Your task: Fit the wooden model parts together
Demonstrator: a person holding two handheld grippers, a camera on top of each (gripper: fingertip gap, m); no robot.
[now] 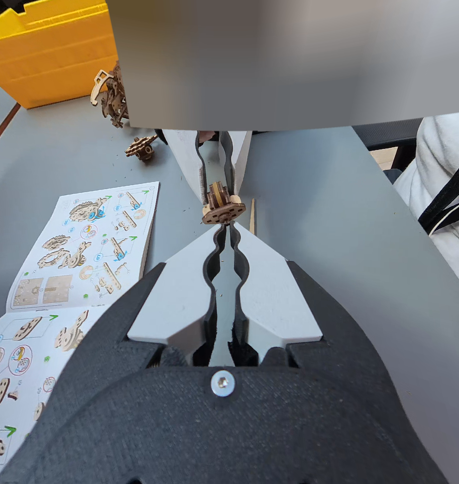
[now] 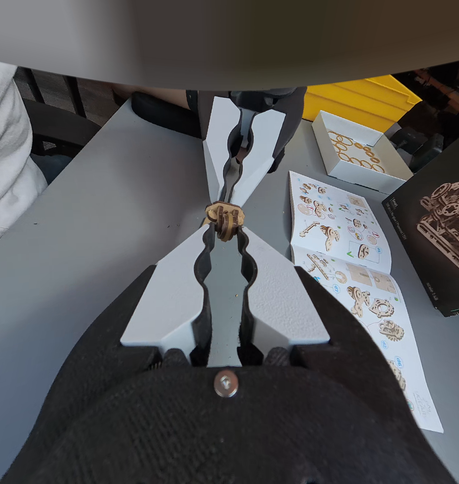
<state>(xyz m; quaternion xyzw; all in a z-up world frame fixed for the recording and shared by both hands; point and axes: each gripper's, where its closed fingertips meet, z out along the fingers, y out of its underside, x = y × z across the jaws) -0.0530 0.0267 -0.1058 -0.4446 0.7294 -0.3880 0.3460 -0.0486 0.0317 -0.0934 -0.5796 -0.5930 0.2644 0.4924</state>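
Observation:
A small wooden assembly (image 1: pixel 223 213), a flat plate with slots and a stack of brown and tan discs, hangs in the air between my two grippers. My right gripper (image 2: pixel 224 231) is shut on the disc stack (image 2: pixel 224 225), with a pad on each side. It also shows in the left wrist view (image 1: pixel 218 199), beyond the plate. My left gripper (image 1: pixel 228 225) is shut, and its tips touch the small pin at the centre of the plate. In the right wrist view, the left gripper (image 2: pixel 226 200) stands behind the plate. I cannot tell if the pin is pinched.
An open instruction booklet (image 1: pixel 92 241) (image 2: pixel 341 235) lies on the grey table (image 1: pixel 314 209). A thin wooden stick (image 1: pixel 252 217), a gear piece (image 1: pixel 142 149), a part-built model (image 1: pixel 110 91), a yellow bin (image 1: pixel 47 52), a white box of rings (image 2: pixel 354 149) and a black kit box (image 2: pixel 437 235) are around. A person sits at the table's edge (image 1: pixel 445 183). The gear piece (image 1: pixel 142 149) is about 20 centimeters from both grippers' fingertips.

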